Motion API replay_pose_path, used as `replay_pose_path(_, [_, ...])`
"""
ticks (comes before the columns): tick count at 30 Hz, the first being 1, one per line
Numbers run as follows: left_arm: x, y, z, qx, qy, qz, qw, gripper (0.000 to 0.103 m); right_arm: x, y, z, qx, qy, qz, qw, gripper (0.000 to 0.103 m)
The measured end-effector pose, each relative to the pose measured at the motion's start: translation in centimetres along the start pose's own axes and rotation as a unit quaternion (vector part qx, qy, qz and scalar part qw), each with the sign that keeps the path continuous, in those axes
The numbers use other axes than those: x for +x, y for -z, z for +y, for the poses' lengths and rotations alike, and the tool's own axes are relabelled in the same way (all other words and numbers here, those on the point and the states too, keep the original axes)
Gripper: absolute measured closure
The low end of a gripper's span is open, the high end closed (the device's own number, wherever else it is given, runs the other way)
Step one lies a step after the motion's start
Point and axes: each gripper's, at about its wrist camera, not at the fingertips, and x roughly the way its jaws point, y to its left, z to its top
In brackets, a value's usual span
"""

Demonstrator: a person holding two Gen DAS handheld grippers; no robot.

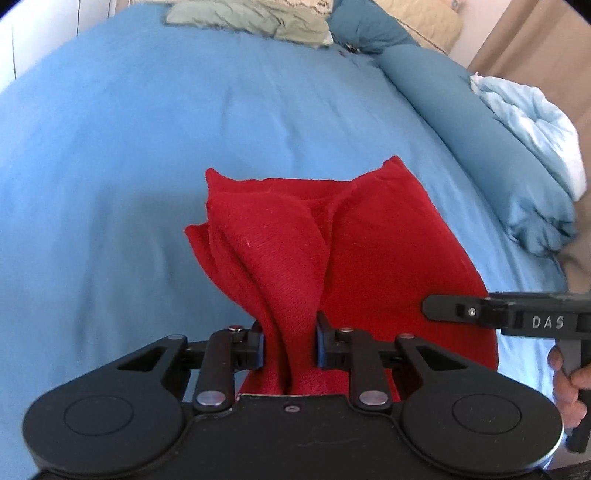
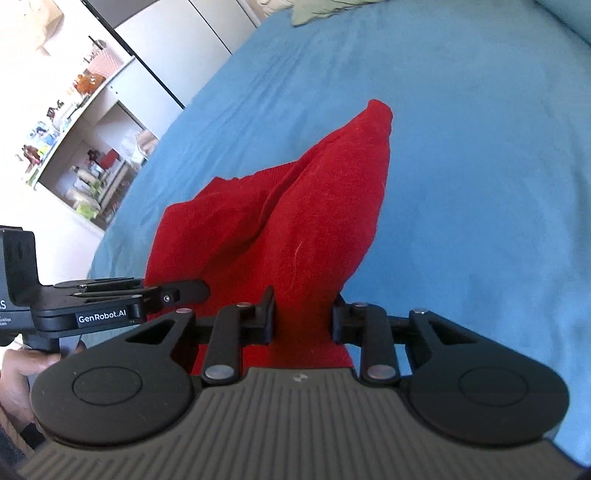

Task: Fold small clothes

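Note:
A red knit garment [image 1: 332, 240] hangs bunched above the blue bedsheet [image 1: 129, 166]. My left gripper [image 1: 290, 341] is shut on its near edge, with red folds squeezed between the blue pads. My right gripper [image 2: 303, 317] is shut on another part of the same garment [image 2: 306, 206], which rises in a peak ahead of it. Each gripper shows in the other's view: the right gripper [image 1: 432, 308] at the right edge of the left wrist view, the left gripper [image 2: 199, 288] at the left of the right wrist view. Both are close together.
A green-grey cloth [image 1: 251, 16] and pillows [image 1: 373, 26] lie at the bed's far end. A rolled blue duvet [image 1: 480, 147] with pale bedding [image 1: 532, 122] runs along the right side. Shelves with clutter [image 2: 85, 147] stand beyond the bed's left edge.

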Motion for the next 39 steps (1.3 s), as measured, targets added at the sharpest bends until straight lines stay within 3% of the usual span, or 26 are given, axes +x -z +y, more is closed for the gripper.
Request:
replay_pose_path(7, [2.7, 6.9, -3.7, 0.006, -0.014, 0.024, 0.9996, 0.076, -1.6, 7.4, -3.3, 0.029, 0.042, 0.020, 0.999, 0.060])
replay_pose_path(12, [3.3, 8.4, -4.7, 0.028, -0.046, -0.006, 0.9985, 0.072, -0.1, 10.7, -5.5, 0.042, 0.044, -0.012, 0.998, 0.056])
replay_pose_path(15, [3.2, 8.7, -4.9, 0.037, -0.059, -0.017, 0.9974, 0.059, -0.1, 11.0, -5.8, 0.038, 0.040, -0.023, 0.998, 0.049])
replay_pose_path(17, [2.7, 9.1, -5.4, 0.049, -0.081, -0.032, 0.9950, 0.035, -1.1, 11.2, -6.1, 0.024, 0.046, -0.031, 0.998, 0.040])
replay_pose_path(19, [1.5, 9.7, -5.4, 0.061, -0.105, -0.052, 0.9912, 0.013, -2.2, 11.3, -5.8, 0.011, 0.069, -0.053, 0.996, 0.009])
replay_pose_path(20, [0.9, 10.1, -5.4, 0.067, -0.118, -0.065, 0.9886, 0.010, -3.2, 11.6, -5.8, 0.002, 0.083, -0.075, 0.994, 0.002])
replay_pose_path(22, [0.5, 10.7, -5.0, 0.071, -0.134, -0.072, 0.9858, 0.010, -3.8, 11.9, -6.1, -0.011, 0.101, -0.094, 0.990, 0.000])
replay_pose_path(25, [1.3, 12.1, -3.7, 0.067, -0.155, -0.069, 0.9833, 0.009, -3.1, 12.8, -7.7, -0.020, 0.134, -0.088, 0.987, 0.000])
replay_pose_path(32, [2.2, 14.1, -2.3, 0.052, -0.147, -0.108, 0.9819, 0.007, -2.0, 15.0, -9.1, -0.039, 0.128, -0.123, 0.983, 0.000])
replay_pose_path(36, [-1.1, 14.3, -4.4, 0.080, -0.168, -0.145, 0.9718, 0.012, -5.4, 15.8, -7.7, -0.044, 0.126, -0.158, 0.978, 0.000])
replay_pose_path(39, [-6.1, 15.0, -6.3, 0.088, -0.166, -0.178, 0.9658, 0.011, -10.3, 16.6, -4.8, -0.047, 0.133, -0.182, 0.973, 0.000])
